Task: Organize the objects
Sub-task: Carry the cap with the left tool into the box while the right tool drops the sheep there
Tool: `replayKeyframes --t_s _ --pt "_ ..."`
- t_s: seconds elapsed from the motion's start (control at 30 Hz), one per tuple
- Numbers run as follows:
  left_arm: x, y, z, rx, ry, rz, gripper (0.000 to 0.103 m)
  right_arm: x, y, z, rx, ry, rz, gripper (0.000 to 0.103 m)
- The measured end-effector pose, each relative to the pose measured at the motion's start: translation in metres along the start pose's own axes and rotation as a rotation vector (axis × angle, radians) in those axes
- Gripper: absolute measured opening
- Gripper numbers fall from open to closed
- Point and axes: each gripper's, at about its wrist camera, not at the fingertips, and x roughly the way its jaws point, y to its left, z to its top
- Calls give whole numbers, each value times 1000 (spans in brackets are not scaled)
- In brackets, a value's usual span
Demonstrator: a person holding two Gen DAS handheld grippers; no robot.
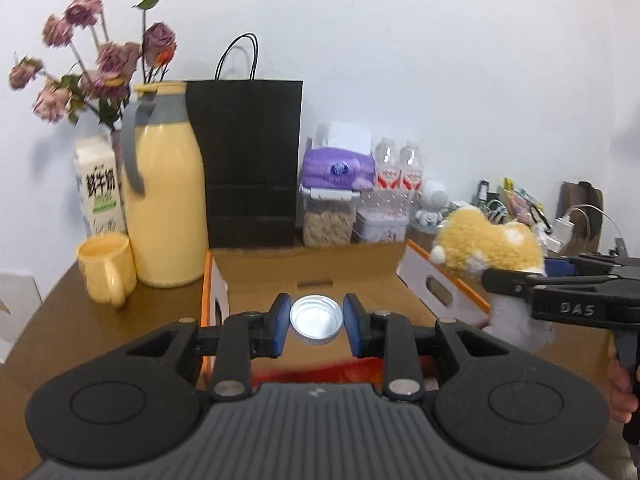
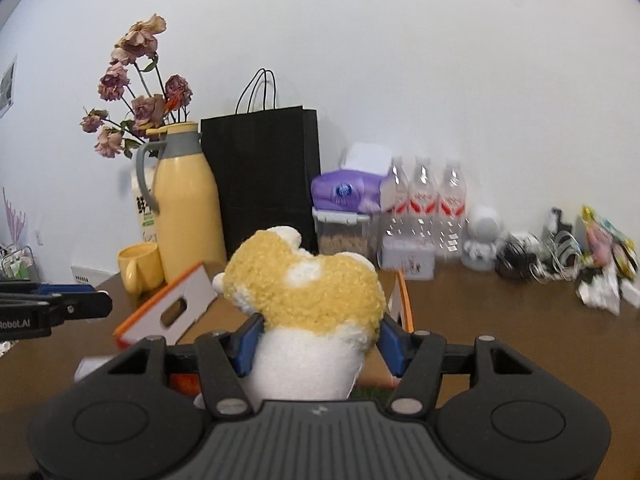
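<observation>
A small round silver metal lid [image 1: 316,322] sits between the blue pads of my left gripper [image 1: 317,305], which is shut on it above an open cardboard box [image 1: 372,266] with orange edges. My right gripper [image 2: 320,332] is shut on a yellow and white plush toy [image 2: 312,288], its pads pressing the white lower part. In the left wrist view the plush toy [image 1: 488,248] and the right gripper [image 1: 508,280] hang over the box's right flap. In the right wrist view the left gripper [image 2: 92,300] pokes in from the left by the box flap [image 2: 168,312].
Along the wall stand a milk carton [image 1: 100,192] with dried roses, a yellow jug [image 1: 166,200], a yellow mug [image 1: 106,268], a black paper bag [image 1: 248,160], a purple tissue pack [image 1: 336,168], water bottles [image 2: 424,196], a food container [image 1: 328,220] and a tin [image 2: 408,258]. Cables and packets [image 2: 568,248] clutter the table's right side.
</observation>
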Motion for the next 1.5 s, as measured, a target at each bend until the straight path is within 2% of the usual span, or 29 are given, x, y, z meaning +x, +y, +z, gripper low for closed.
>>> replayKeyframes --t_s 0.13,0.2,0.37,0.47,0.6,0.77,0.93,1.0,1.07,1.1,1.17,1.23,1.3,1.33,1.5 --pt "35 -3 26 8 37 18 29 48 2 24 -34 51 15 59" --pt "53 -4 36 14 49 38 29 77 3 29 -79 95 -6 59" --pt "97 0 50 9 110 71 29 144 -3 28 -98 216 -28 59" --pt "125 2 50 13 152 96 29 172 -10 21 -90 260 -28 59" --pt "165 5 41 24 262 127 29 193 -15 17 -80 288 -18 59" --pt "200 6 27 48 363 177 29 206 -16 11 -75 318 -10 59" --pt "209 5 19 49 399 189 30 214 -20 2 -64 357 -6 60" --pt "208 6 18 41 399 192 37 214 -20 0 -64 366 -6 62" --pt "206 6 17 40 388 194 67 212 -19 -2 -73 367 -5 64" --pt "203 6 17 43 376 197 76 210 -19 -3 -76 364 -2 66" --pt "198 6 18 50 349 201 96 205 -19 -2 -76 354 -4 84" --pt "191 6 20 57 320 208 103 199 -19 1 -77 335 0 89" --pt "182 5 22 62 283 213 103 193 -19 5 -71 319 2 96" --pt "179 5 23 61 272 214 103 189 -19 7 -69 309 0 103" --pt "155 8 26 17 221 195 103 170 -13 12 -81 272 -16 103"
